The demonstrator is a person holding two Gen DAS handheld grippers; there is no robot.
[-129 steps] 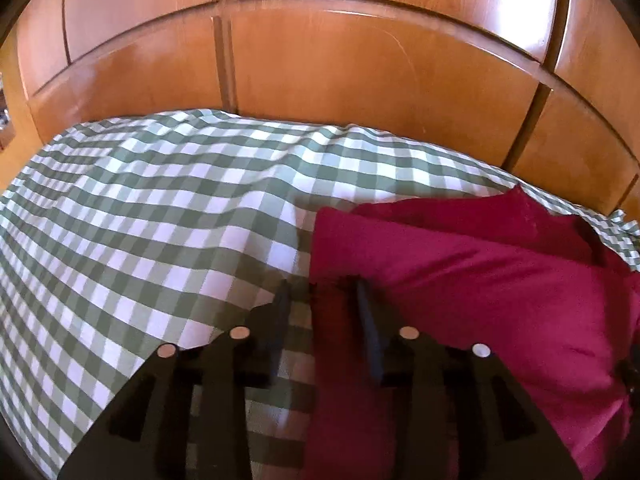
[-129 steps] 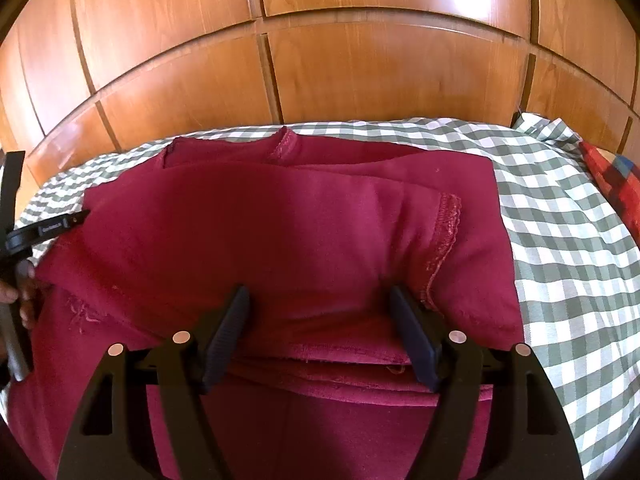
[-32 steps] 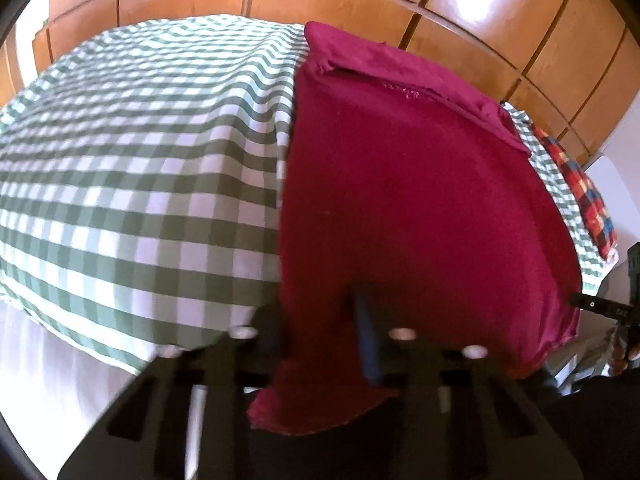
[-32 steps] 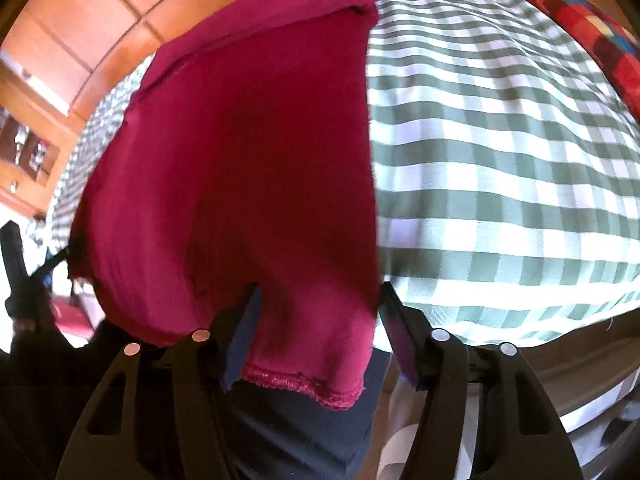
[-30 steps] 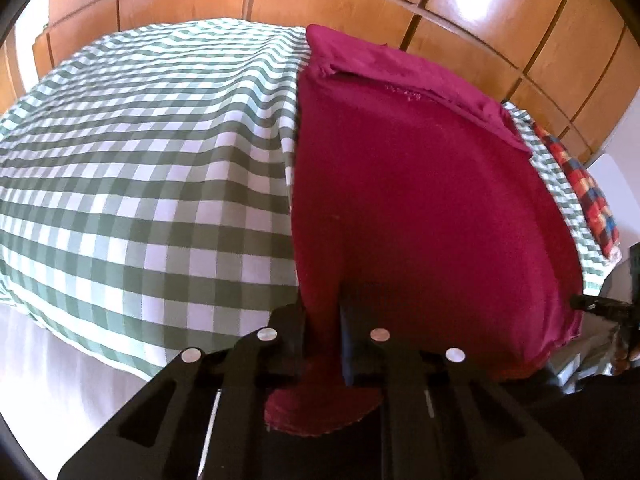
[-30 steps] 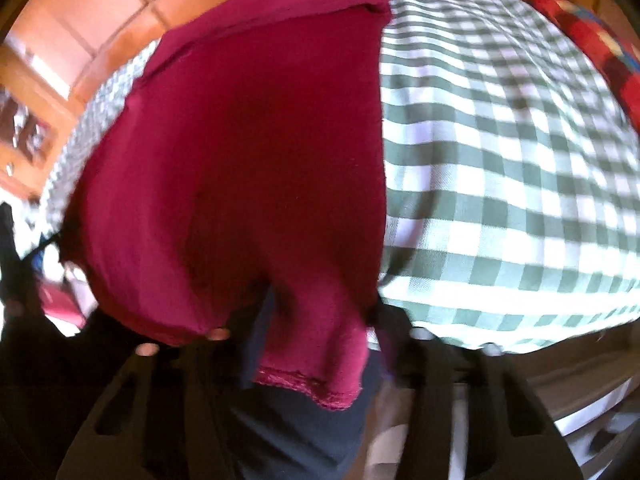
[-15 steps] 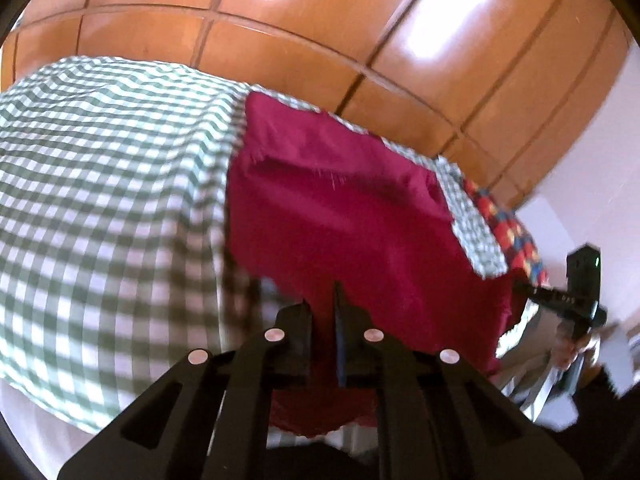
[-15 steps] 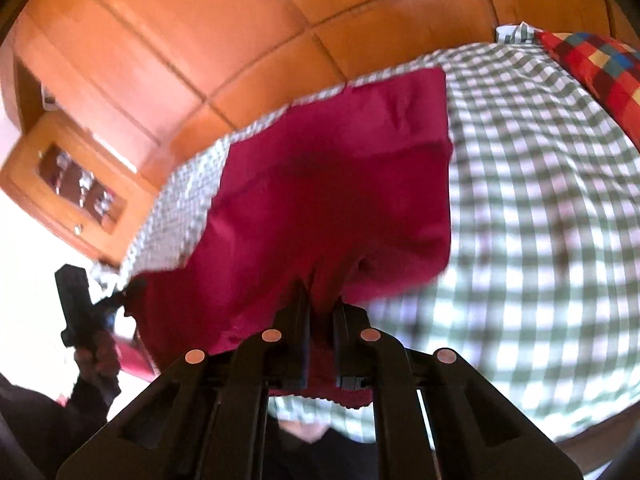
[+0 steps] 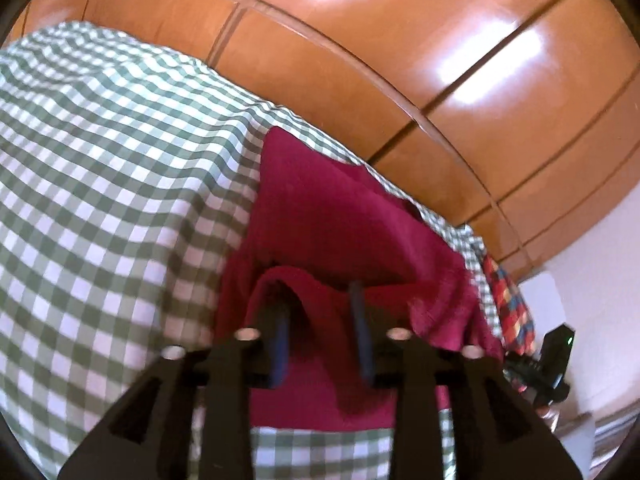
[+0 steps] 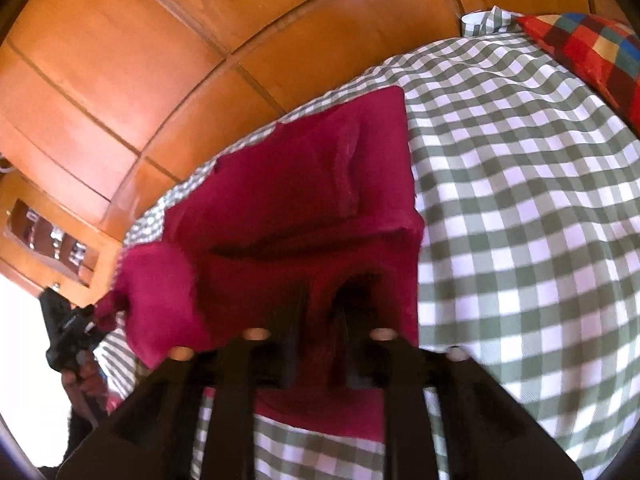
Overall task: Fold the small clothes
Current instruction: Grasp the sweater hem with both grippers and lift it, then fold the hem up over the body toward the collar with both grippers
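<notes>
A dark red garment lies on the green-checked bedcover, its near hem lifted and doubled over toward the far end. My left gripper has its fingers parted, with a fold of the hem draped between them. In the right wrist view the same garment rises in front of my right gripper, whose fingers stand close together on the hem's right corner. The left gripper shows at the garment's far corner there.
A glossy wooden panelled wall stands behind the bed. A multicoloured checked pillow lies at the bed's right end. A wooden cabinet sits to the left. The right gripper shows at the left wrist view's right edge.
Both grippers have carried the hem forward over the garment, folding it. The left gripper's fingers have spread apart since half a second ago.
</notes>
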